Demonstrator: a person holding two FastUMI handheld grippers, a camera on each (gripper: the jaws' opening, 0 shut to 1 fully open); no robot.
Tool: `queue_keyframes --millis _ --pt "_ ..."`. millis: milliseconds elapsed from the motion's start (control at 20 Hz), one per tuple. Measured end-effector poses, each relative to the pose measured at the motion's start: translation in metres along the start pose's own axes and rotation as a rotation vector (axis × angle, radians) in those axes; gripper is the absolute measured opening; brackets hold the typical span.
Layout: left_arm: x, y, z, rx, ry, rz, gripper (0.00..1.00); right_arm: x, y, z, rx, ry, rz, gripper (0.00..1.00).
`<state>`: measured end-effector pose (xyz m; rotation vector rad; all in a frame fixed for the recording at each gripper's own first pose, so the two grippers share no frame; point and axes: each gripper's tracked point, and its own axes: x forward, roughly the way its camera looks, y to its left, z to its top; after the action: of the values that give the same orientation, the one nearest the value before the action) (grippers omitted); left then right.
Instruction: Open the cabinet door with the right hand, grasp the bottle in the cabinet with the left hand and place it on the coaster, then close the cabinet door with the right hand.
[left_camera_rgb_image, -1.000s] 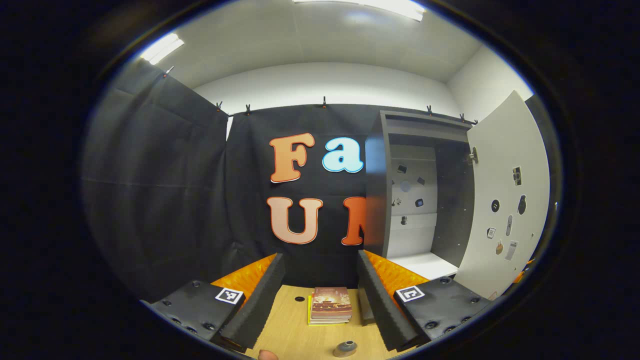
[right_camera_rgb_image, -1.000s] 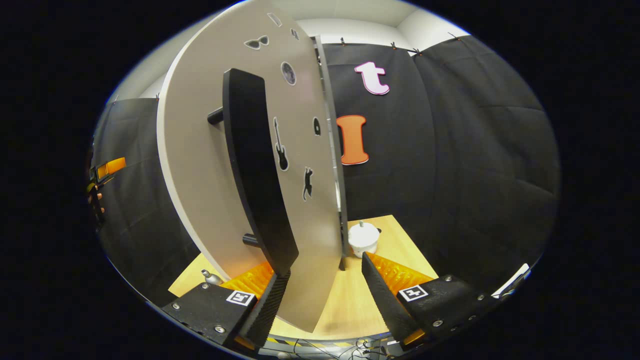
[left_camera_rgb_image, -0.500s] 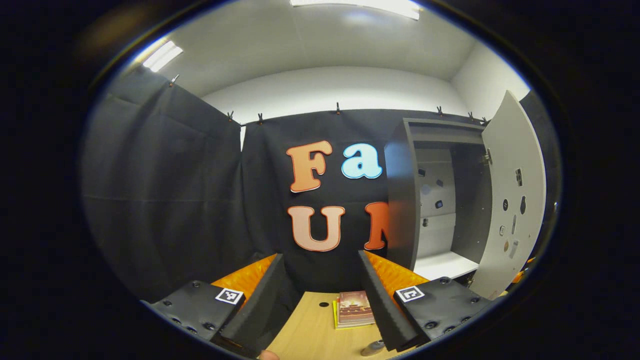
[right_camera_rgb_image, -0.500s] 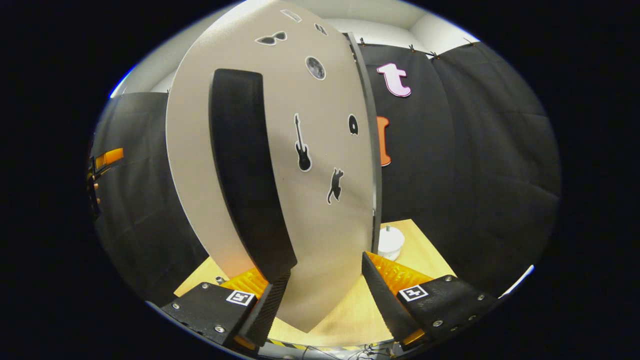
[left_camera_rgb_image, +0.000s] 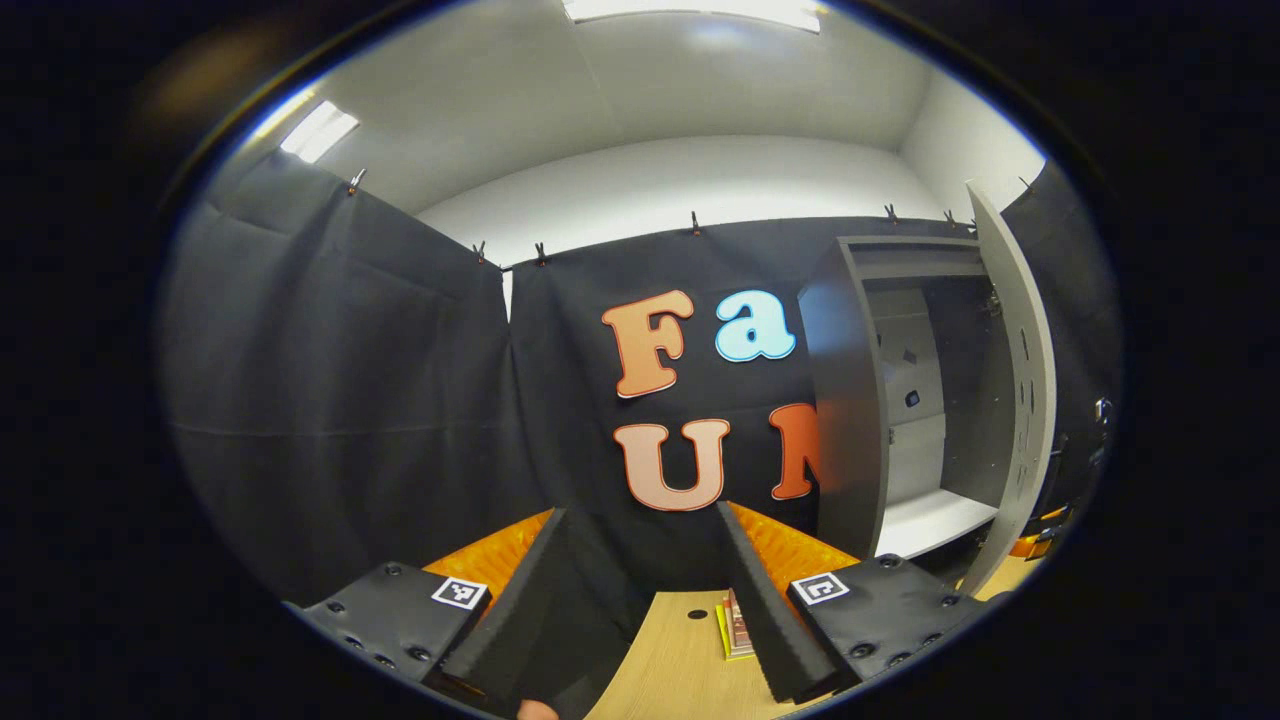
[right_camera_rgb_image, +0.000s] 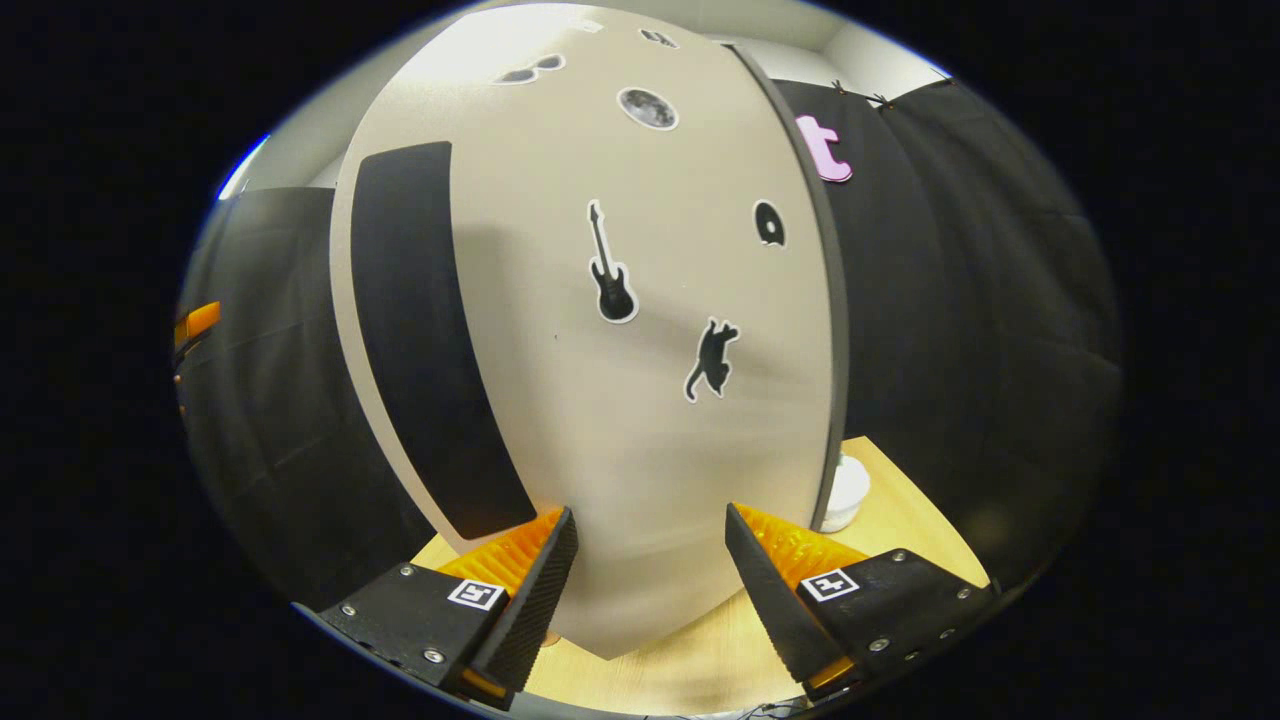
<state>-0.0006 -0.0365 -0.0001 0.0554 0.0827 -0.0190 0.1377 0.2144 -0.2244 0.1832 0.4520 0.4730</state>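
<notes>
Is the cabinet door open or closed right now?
Open, partly. In the left gripper view the door stands out from the cabinet, and you can see the shelf inside.

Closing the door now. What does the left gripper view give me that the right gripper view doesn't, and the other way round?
Left gripper view: the cabinet interior with its white shelf, and a stack of books beyond the open left gripper.
Right gripper view: the black handle, a guitar sticker, a cat sticker and a white jar; the open right gripper sits near the panel.
Both: the cabinet door, ajar, and the wooden table.
</notes>
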Motion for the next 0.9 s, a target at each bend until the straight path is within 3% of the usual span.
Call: queue_keyframes --millis 500,900 --pt "0.013 0.056 -0.019 0.006 0.029 0.076 0.95 0.023 0.006 -0.005 -0.042 -0.004 0.0 0.92" --pt "0.027 0.066 -0.022 0.023 0.025 0.1 0.95 0.035 0.006 -0.006 -0.033 -0.006 -0.008 0.93"
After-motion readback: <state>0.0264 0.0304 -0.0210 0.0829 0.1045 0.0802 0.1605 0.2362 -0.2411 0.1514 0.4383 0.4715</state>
